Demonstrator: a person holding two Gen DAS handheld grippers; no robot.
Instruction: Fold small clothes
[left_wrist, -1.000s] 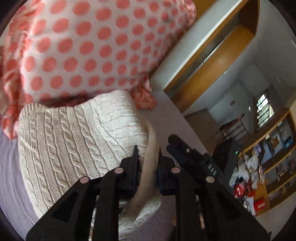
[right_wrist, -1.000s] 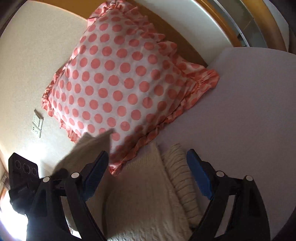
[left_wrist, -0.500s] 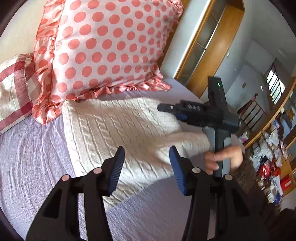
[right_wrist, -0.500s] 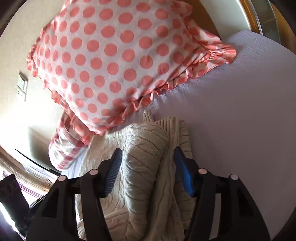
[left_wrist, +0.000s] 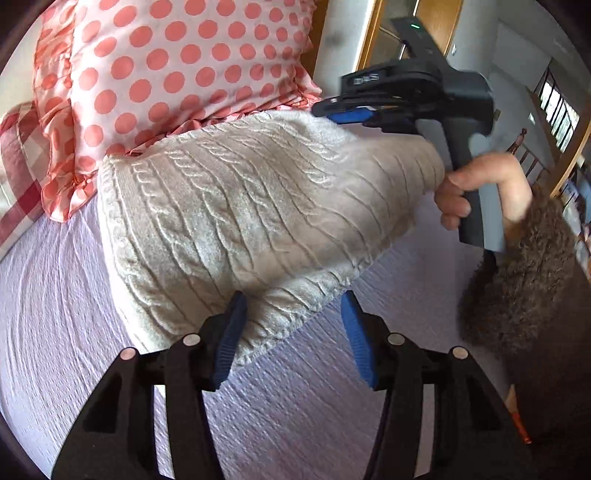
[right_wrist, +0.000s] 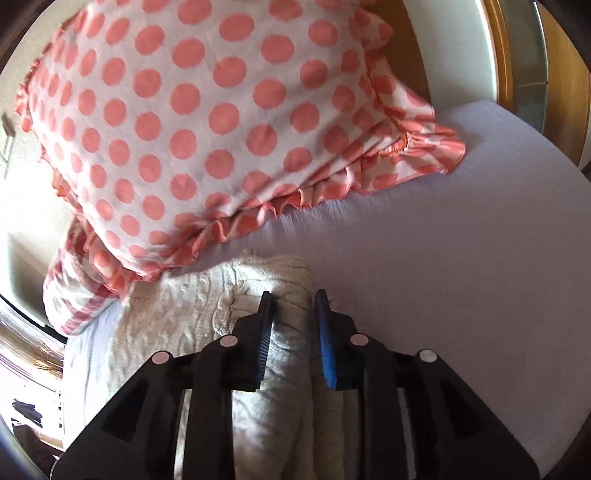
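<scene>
Left wrist view: the left gripper (left_wrist: 291, 332) is hanging released just over the cream sweater's (left_wrist: 240, 206) near hem on the bed (left_wrist: 55, 295). Right wrist view: the right gripper (right_wrist: 293, 332) is clenching the sweater's far-end fold (right_wrist: 291, 295), near the dotted pillow (right_wrist: 207, 122).

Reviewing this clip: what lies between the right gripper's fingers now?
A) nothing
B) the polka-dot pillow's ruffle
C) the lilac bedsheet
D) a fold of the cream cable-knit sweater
D: the right gripper has its fingers closed around a bunched fold of the cream cable-knit sweater.
</scene>
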